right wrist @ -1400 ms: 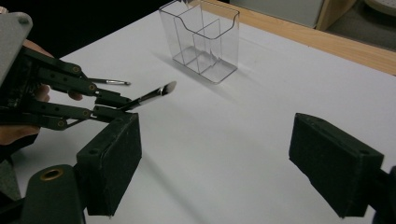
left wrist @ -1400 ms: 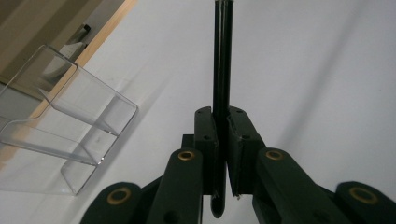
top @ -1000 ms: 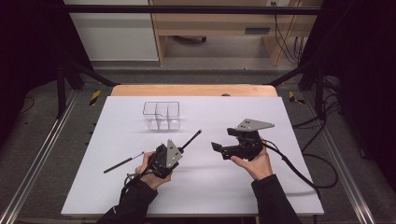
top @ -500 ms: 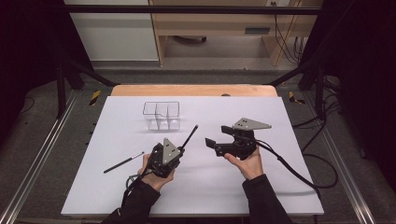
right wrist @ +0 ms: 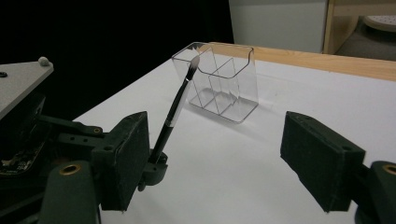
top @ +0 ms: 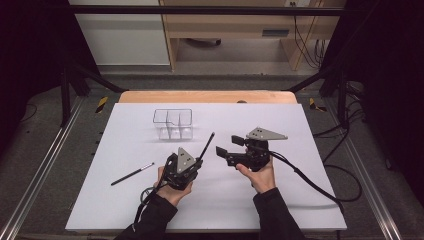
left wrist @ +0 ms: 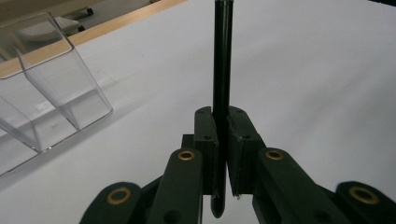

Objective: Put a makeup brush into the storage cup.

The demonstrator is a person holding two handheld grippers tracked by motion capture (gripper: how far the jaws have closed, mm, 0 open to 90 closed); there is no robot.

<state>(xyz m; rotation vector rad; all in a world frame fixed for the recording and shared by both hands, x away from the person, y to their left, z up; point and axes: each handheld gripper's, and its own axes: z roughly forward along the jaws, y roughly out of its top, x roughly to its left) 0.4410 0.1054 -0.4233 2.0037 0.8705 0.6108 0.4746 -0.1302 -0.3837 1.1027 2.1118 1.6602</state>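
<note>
The left hand-held gripper (top: pixel 192 161) is closed on a black brush (left wrist: pixel 222 70), which points up and forward from its jaws. The right hand-held gripper (top: pixel 231 150) stands wide open, empty, just beside it. The clear organizer (top: pixel 173 123) is ahead on the bench (top: pixel 310 200). Probably the next move carries the brush forward into a compartment; a second brush (top: pixel 132 173) lies to the left.

Bright overhead light on the white table (top: pixel 300 200), dark surroundings, soft shadows, mild blur.

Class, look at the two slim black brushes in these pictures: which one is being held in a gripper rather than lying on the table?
The brush nearer the clear organizer, clamped in the left gripper. The other brush lies flat on the white table, off to the left.
</note>
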